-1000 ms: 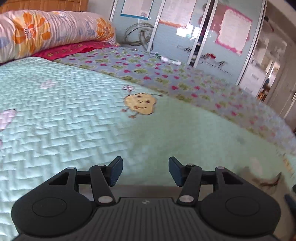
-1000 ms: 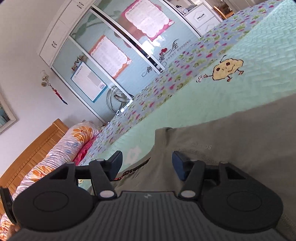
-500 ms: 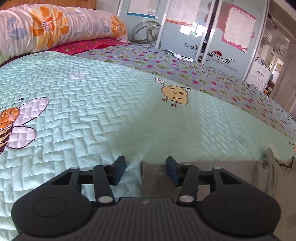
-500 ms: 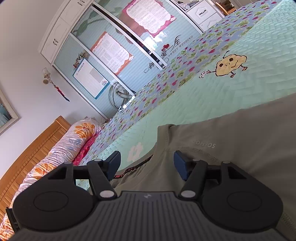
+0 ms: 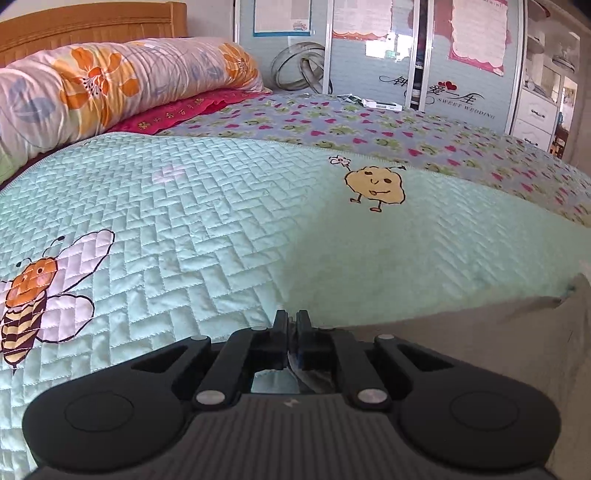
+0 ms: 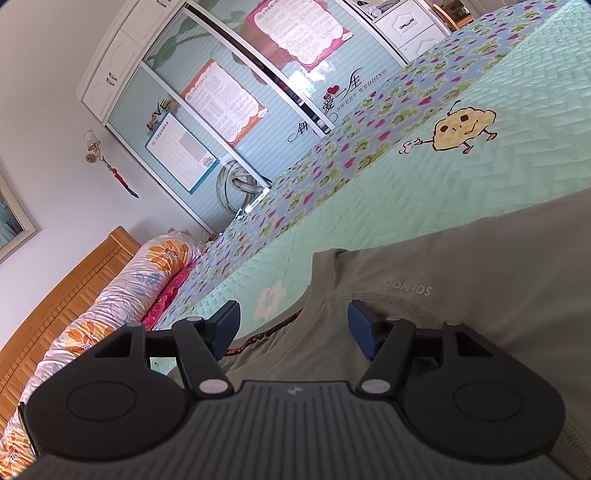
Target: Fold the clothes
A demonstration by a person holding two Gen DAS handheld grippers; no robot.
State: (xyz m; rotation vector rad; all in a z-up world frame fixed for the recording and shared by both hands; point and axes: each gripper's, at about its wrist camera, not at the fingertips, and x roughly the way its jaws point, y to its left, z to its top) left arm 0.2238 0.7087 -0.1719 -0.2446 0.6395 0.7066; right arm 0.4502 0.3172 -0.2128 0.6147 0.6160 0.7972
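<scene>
An olive-grey T-shirt [image 6: 461, 280] with "DOMYOS" printed near the collar lies flat on the green quilted bedspread [image 6: 498, 177]. My right gripper [image 6: 293, 325] is open, low over the shirt's neckline, with the collar between its fingers. In the left wrist view the shirt [image 5: 480, 332] runs off to the right. My left gripper [image 5: 291, 325] is shut on the shirt's edge at its left end, low on the bedspread [image 5: 221, 221].
A floral rolled duvet [image 5: 110, 85] and a wooden headboard [image 5: 92, 22] lie at the bed's head. A heart-patterned sheet [image 5: 369, 125] covers the far side. Wardrobe doors with posters [image 6: 236, 99] stand beyond the bed.
My left gripper moved left along the bed to the shirt's edge and closed on it. My right gripper stayed open over the collar and barely moved.
</scene>
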